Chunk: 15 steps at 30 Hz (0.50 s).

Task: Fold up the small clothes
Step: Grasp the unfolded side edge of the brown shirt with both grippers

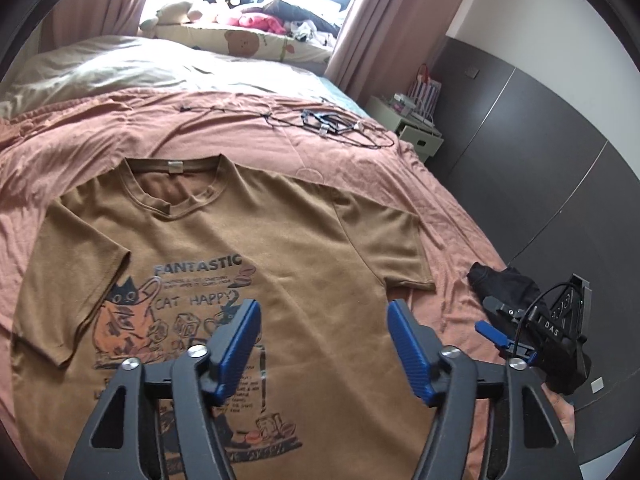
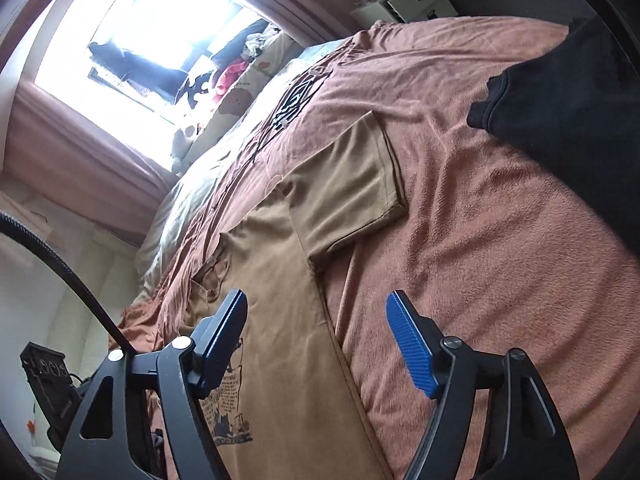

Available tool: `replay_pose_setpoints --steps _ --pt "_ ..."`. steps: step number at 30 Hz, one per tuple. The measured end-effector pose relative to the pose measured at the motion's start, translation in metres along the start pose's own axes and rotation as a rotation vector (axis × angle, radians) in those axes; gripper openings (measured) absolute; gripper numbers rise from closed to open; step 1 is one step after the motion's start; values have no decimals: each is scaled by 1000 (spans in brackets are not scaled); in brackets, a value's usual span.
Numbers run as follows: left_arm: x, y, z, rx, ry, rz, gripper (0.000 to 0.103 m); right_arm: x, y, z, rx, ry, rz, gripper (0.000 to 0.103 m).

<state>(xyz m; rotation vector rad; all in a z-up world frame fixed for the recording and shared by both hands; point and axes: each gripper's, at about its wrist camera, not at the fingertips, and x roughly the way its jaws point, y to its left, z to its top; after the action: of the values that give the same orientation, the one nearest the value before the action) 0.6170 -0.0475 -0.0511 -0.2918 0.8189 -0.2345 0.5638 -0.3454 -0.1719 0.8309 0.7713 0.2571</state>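
Observation:
A brown T-shirt (image 1: 256, 240) with a cat print lies flat and face up on the pink bedspread (image 1: 360, 152), collar toward the pillows. My left gripper (image 1: 322, 320) hovers open over the shirt's lower chest, nothing between its blue pads. In the left wrist view my right gripper (image 1: 490, 330) shows at the right, beyond the shirt's side. In the right wrist view my right gripper (image 2: 316, 320) is open above the T-shirt's (image 2: 280, 300) right side seam, with the right sleeve (image 2: 352, 184) ahead of it. A black garment (image 2: 560, 92) lies further right.
Tangled cables and a small device (image 1: 324, 122) lie on the bed past the collar. Plush toys and pillows (image 1: 240, 36) line the window end. A white bedside cabinet (image 1: 416, 132) stands by the bed's right edge. The black garment (image 1: 504, 284) rests near that edge.

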Motion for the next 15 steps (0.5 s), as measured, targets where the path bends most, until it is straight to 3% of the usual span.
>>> replay_pose_setpoints --steps 4,9,15 --pt "37 -2 9 -8 31 -10 54 34 -12 17 67 14 -2 54" --pt "79 -5 20 -3 71 -11 36 73 -21 33 116 42 -36 44" --pt "125 -12 28 33 116 -7 23 107 -25 45 160 74 -59 37"
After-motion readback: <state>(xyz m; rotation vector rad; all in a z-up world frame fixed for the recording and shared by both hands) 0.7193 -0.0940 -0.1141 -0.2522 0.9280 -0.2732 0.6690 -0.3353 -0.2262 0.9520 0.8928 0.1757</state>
